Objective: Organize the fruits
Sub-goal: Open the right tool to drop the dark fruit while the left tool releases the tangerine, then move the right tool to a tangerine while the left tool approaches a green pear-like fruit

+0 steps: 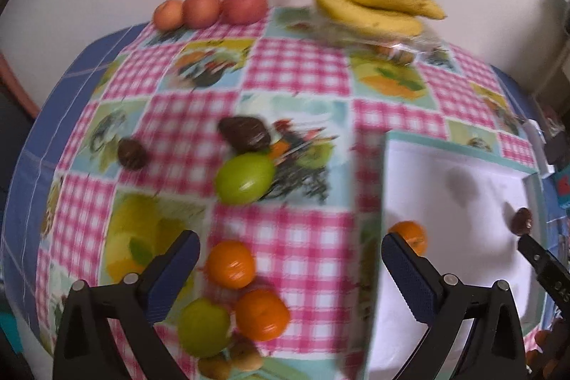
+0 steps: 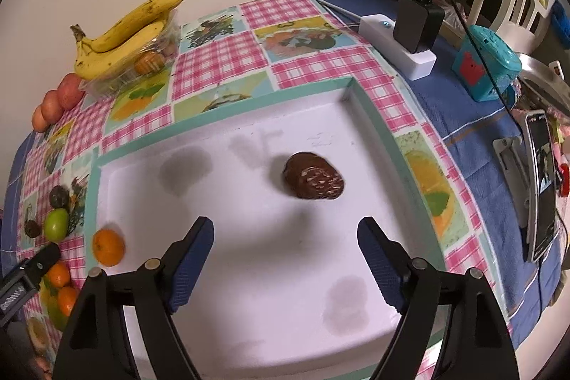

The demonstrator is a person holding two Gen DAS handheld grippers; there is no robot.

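Right wrist | right gripper [image 2: 285,237] jaws apart | wrinkled dark fruit [image 2: 313,176] on smooth white tray [image 2: 228,273] | left gripper [image 1: 290,255] jaws apart

Glossy tablecloth [image 2: 221,56], perhaps oilcloth; matt tray [image 2: 249,273].

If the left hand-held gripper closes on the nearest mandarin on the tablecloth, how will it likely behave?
The mandarin looks round and smooth, so it would probably roll if nudged off-centre. It sits free between the open left hand-held gripper fingers, apart from the other fruit, so nothing should block it. Its skin likely gives a little; a gentle squeeze seems wise.
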